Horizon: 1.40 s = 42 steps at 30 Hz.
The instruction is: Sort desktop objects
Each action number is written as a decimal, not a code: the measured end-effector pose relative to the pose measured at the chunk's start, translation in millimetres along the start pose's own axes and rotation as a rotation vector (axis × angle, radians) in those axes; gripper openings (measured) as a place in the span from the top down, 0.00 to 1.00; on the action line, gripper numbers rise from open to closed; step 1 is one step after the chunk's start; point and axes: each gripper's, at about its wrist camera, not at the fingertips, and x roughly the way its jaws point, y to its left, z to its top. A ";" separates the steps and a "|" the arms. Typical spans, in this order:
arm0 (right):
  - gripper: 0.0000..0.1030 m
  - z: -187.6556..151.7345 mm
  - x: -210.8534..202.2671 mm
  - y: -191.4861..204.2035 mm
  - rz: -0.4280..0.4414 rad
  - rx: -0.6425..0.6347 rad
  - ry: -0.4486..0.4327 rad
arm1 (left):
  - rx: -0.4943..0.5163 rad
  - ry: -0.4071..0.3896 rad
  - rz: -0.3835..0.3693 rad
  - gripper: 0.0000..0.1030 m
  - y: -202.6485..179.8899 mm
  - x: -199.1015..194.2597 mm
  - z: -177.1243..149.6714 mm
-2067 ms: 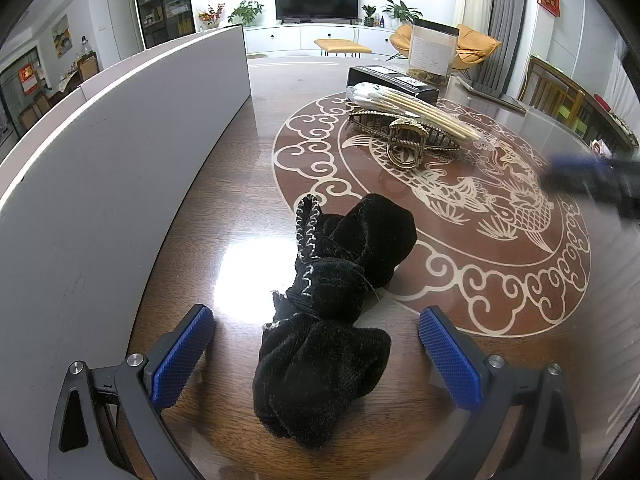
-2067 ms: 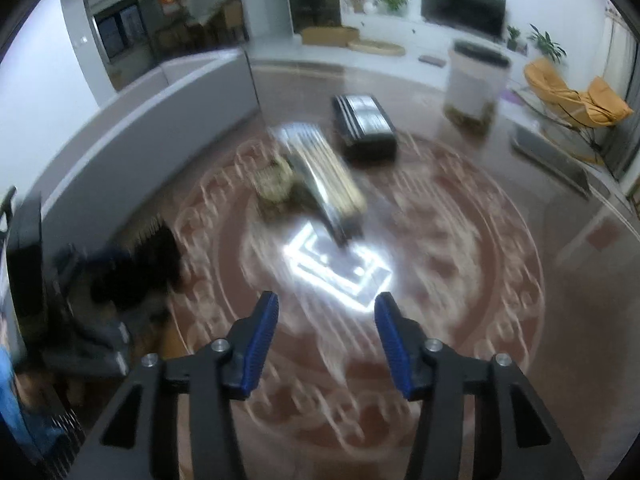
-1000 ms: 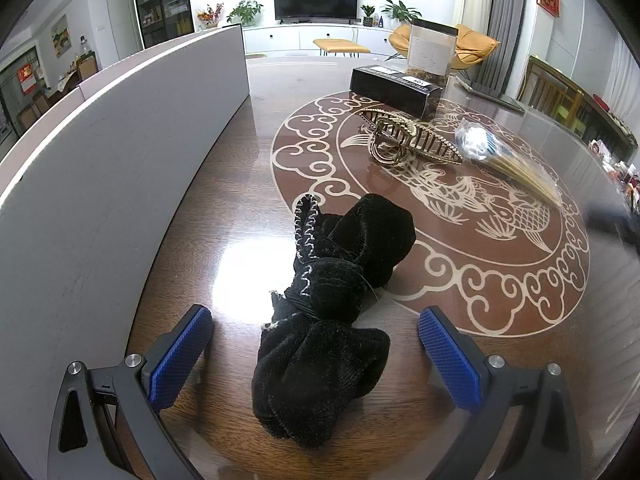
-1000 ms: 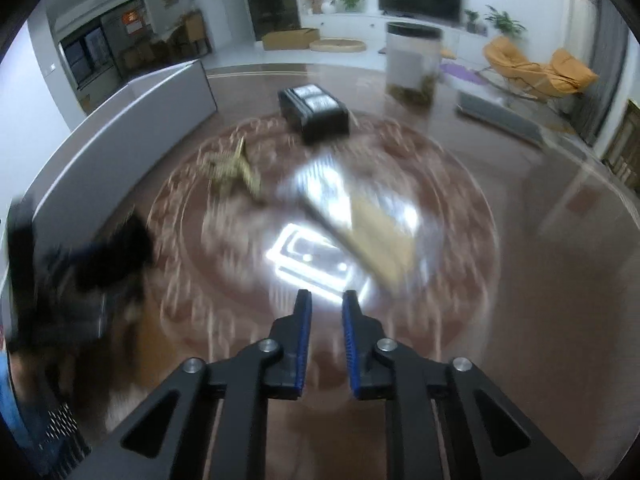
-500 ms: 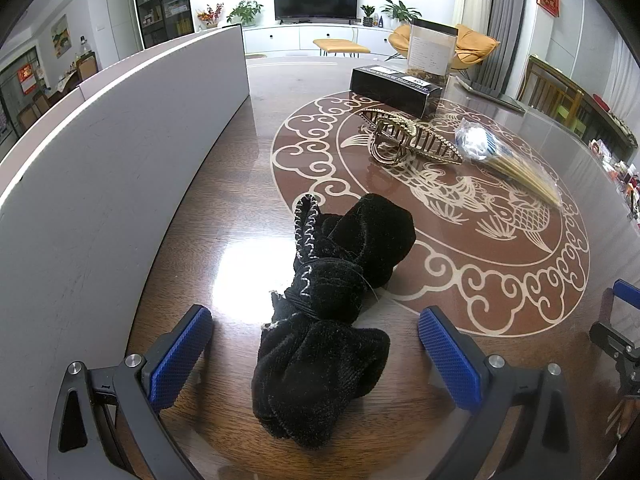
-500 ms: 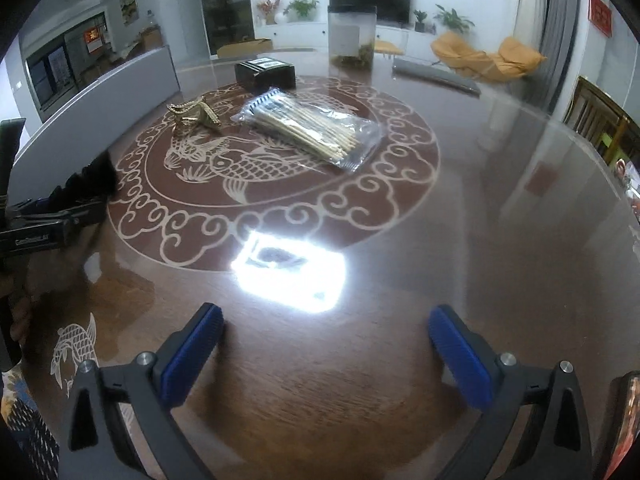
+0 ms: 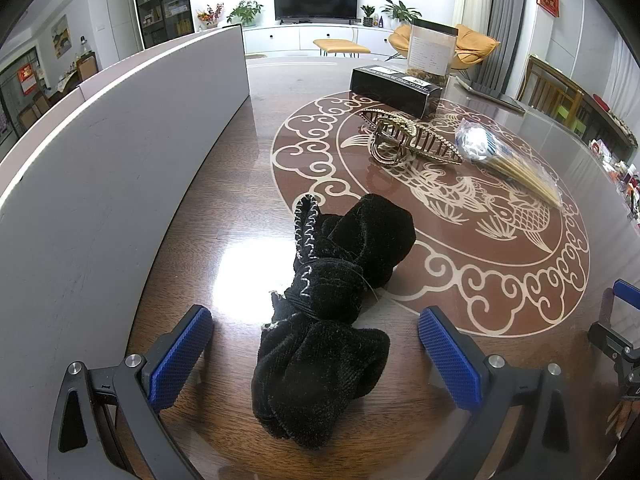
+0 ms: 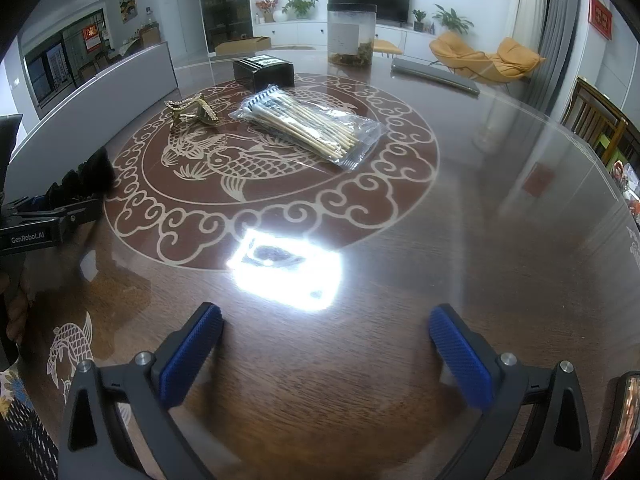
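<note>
A black velvet cloth bundle (image 7: 336, 292) lies on the wooden table between the fingers of my open left gripper (image 7: 316, 356), untouched. A gold hair claw (image 7: 404, 140) (image 8: 192, 112) and a clear bag of wooden sticks (image 7: 504, 156) (image 8: 308, 124) lie on the fish inlay farther out. A black box (image 7: 394, 88) (image 8: 264, 70) stands behind them. My right gripper (image 8: 324, 360) is open and empty over bare table near the front edge, well short of the bag.
A long grey box wall (image 7: 100, 168) runs along the left. A clear jar (image 8: 352, 34) and a flat grey device (image 8: 434, 76) stand at the far side. The left gripper's body (image 8: 44, 220) shows at the right wrist view's left edge.
The bag of sticks moved off the hair claw to its right side. My right gripper closed on it, released, pulled back toward the table's near edge, and now stands open.
</note>
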 end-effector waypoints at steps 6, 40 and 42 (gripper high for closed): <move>0.00 0.0 0.0 0.2 0.000 0.000 0.000 | 0.000 0.000 0.000 0.00 0.2 0.0 -0.1; 0.00 0.2 0.0 0.0 0.005 0.001 -0.001 | 0.001 -0.001 -0.001 0.00 0.1 0.3 -0.3; 0.00 -0.2 -0.3 -0.2 0.025 -0.031 0.002 | 0.001 -0.001 -0.001 0.00 0.0 0.2 -0.4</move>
